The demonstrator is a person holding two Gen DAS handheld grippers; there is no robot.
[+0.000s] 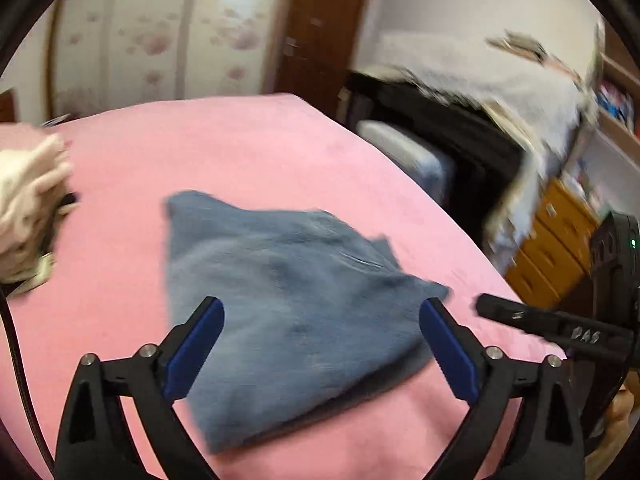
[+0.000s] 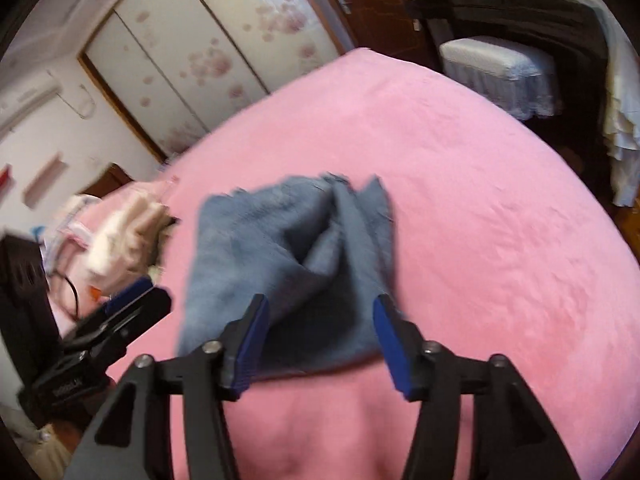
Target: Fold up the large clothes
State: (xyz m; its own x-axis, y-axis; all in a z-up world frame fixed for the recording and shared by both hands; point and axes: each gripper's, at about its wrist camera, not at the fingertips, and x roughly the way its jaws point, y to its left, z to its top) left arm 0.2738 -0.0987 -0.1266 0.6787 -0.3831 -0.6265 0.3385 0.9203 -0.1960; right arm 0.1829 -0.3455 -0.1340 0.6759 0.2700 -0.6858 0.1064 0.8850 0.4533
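Note:
A blue-grey garment [image 1: 280, 272] lies folded and a little rumpled on the pink bedspread [image 1: 248, 148]. My left gripper [image 1: 322, 304] hovers over its near edge, fingers spread wide and pressing on nothing. In the right wrist view the same garment [image 2: 280, 240] has a raised crease in its middle. My right gripper [image 2: 320, 300] stands open above its near part, and neither pad grips the cloth. Each gripper shows in the other's view: the right gripper [image 1: 540, 322] at the right edge, the left gripper [image 2: 132, 304] at the left edge.
A pile of cream clothes [image 1: 28, 200] sits at the bed's left side. Beyond the bed's right edge stand a black piano [image 1: 460, 132], a stool with a white cover [image 2: 496, 72] and wooden drawers [image 1: 552, 240]. A flowered wardrobe [image 1: 160, 40] stands behind.

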